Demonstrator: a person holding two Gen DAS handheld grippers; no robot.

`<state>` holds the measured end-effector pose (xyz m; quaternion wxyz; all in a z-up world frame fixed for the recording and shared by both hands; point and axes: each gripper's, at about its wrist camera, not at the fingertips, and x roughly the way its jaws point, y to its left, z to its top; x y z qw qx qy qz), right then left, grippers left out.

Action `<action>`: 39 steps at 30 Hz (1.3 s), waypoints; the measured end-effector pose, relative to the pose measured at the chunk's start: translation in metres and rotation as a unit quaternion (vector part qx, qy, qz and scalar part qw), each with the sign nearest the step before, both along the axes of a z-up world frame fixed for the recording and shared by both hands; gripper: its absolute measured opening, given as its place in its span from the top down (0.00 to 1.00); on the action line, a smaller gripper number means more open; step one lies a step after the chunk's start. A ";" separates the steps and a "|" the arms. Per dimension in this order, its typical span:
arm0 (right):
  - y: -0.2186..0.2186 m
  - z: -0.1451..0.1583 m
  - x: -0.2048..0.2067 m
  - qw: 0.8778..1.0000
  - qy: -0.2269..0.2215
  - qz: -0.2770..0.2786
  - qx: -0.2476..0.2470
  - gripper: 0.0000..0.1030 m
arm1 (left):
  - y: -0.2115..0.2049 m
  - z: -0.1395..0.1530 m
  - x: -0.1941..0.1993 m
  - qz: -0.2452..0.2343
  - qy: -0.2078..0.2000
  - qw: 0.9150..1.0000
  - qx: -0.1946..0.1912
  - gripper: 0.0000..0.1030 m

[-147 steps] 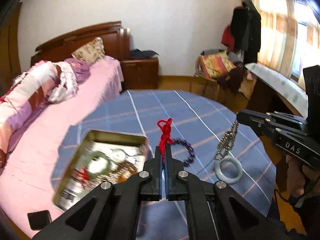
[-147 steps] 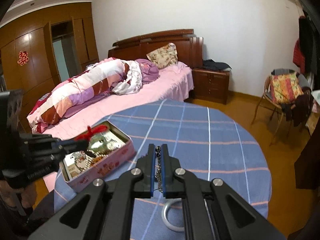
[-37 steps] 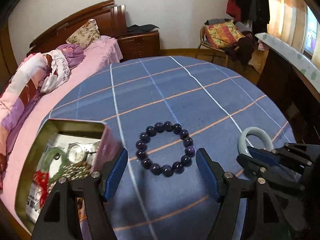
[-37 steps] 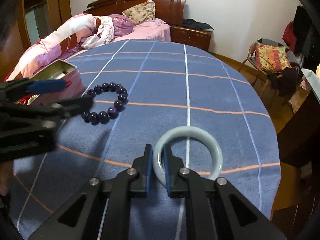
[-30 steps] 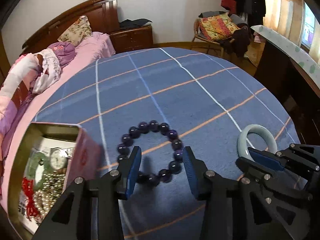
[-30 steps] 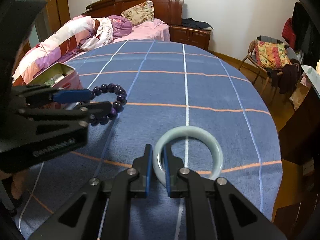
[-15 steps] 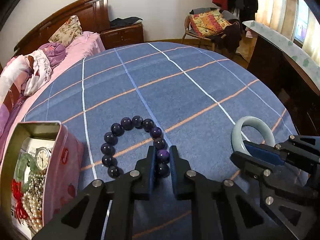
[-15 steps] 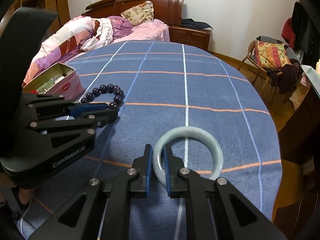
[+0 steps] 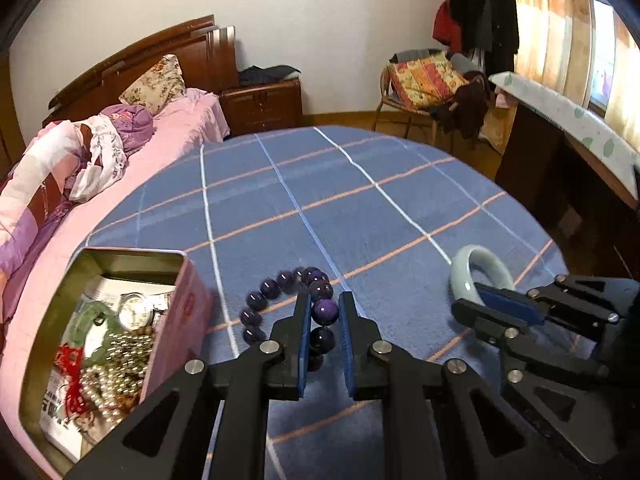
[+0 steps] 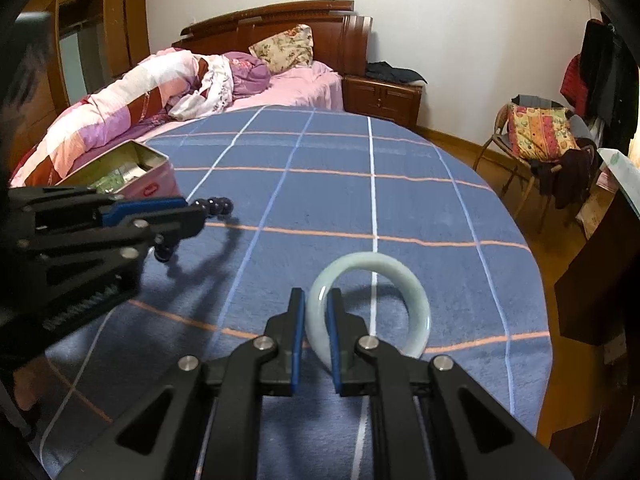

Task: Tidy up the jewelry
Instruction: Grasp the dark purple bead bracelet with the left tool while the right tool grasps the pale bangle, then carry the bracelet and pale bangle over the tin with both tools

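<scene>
One bead bracelet (image 9: 288,300), one jade bangle (image 10: 372,304)

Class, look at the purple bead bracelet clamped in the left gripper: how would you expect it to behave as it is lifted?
The purple bead bracelet probably sags: the left gripper pinches one bead while others trail loosely. Round, glossy beads may slip or swing.
</scene>
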<state>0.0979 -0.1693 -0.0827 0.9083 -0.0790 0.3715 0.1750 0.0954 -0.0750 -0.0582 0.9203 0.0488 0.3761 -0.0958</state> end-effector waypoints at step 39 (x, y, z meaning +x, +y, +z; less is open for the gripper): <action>0.074 0.066 -0.011 0.992 -0.083 0.094 0.019 0.87 | 0.109 0.075 -0.055 0.103 -0.087 0.989 -0.055 0.87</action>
